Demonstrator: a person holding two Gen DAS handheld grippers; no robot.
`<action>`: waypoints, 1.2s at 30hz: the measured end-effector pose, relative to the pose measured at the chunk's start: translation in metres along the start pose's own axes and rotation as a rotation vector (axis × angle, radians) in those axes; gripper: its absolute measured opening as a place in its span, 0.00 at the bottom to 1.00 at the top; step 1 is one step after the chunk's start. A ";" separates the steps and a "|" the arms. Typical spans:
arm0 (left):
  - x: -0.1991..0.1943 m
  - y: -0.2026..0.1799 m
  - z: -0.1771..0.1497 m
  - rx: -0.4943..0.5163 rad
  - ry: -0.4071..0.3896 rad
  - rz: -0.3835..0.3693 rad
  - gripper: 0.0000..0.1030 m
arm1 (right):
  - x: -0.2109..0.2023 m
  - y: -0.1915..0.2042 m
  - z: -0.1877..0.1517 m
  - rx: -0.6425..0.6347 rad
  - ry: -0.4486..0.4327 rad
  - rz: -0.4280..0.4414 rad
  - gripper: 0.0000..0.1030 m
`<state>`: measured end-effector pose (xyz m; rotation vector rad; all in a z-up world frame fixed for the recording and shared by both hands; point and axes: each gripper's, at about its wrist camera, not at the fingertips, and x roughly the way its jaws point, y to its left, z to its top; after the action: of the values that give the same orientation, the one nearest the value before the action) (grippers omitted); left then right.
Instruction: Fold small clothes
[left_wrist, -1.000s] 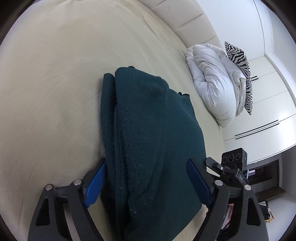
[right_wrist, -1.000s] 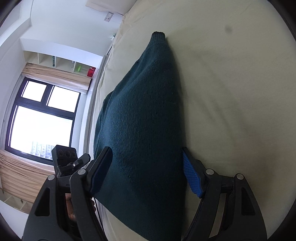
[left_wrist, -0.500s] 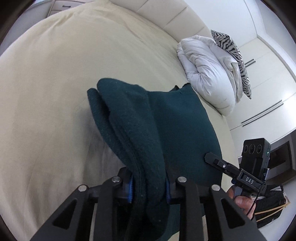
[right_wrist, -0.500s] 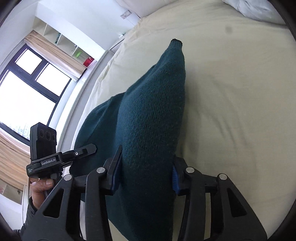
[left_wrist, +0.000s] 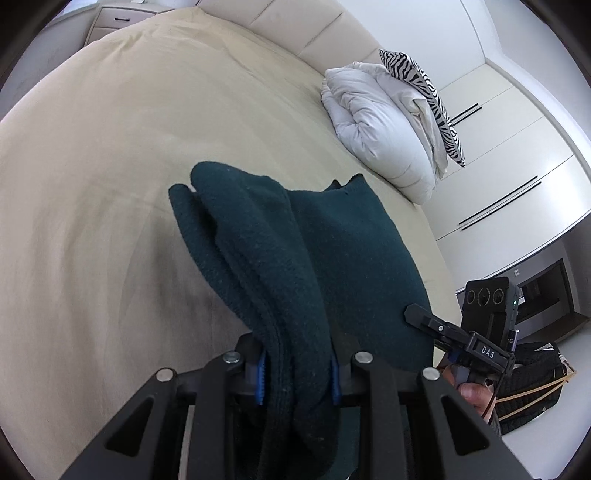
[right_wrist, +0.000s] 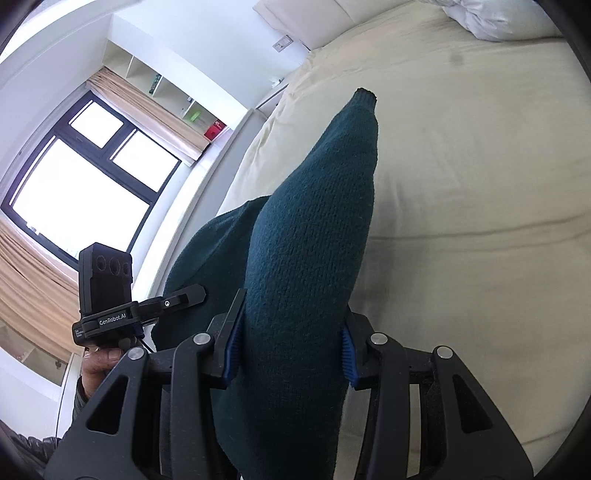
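Left gripper (left_wrist: 297, 373): jaws drawn in on a thick bunched edge of the dark green knitted garment (left_wrist: 303, 258), the blue pads (left_wrist: 260, 376) pressing the cloth from both sides. Right gripper (right_wrist: 291, 350): jaws likewise clamped on a rolled bundle of the same garment (right_wrist: 306, 240), with more cloth between its pads (right_wrist: 347, 354) than the left tool carries. Each tool appears in the other's view, held in the person's hand (left_wrist: 471, 393), so the two grips stand near one another along the same near edge.

The garment's gripped edge is raised; its far part trails forward and down toward the cream bedsheet (left_wrist: 110, 166), and whether the far tip (right_wrist: 365, 96) touches the sheet cannot be told. A white duvet (left_wrist: 380, 125) with a zebra-striped pillow (left_wrist: 424, 92) lies well apart at the head of the bed, beside white wardrobe doors (left_wrist: 509, 166); a window (right_wrist: 85, 184) shows in the right view.

Handling, as judged: the knit is soft, thick and limp, of modest weight, not fragile. It sags between holds and stretches under pull, but its coarse surface resists slipping. Hold is best taken at corners or along a folded edge, catching all layers together, with the two grips kept level so the fold lands square.
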<state>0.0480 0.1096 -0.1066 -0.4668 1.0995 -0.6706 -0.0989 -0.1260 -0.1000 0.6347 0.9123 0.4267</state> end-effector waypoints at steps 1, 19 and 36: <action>0.003 0.001 -0.005 -0.001 0.006 0.002 0.26 | -0.002 -0.003 -0.007 0.017 0.002 0.003 0.39; 0.036 0.037 -0.045 -0.036 0.048 0.051 0.36 | 0.026 -0.057 -0.067 0.193 0.062 -0.027 0.48; -0.144 -0.138 -0.086 0.483 -0.736 0.495 1.00 | -0.138 0.133 -0.054 -0.370 -0.653 -0.547 1.00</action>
<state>-0.1095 0.1098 0.0430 0.0040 0.3034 -0.2593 -0.2294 -0.0918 0.0460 0.1400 0.3345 -0.1131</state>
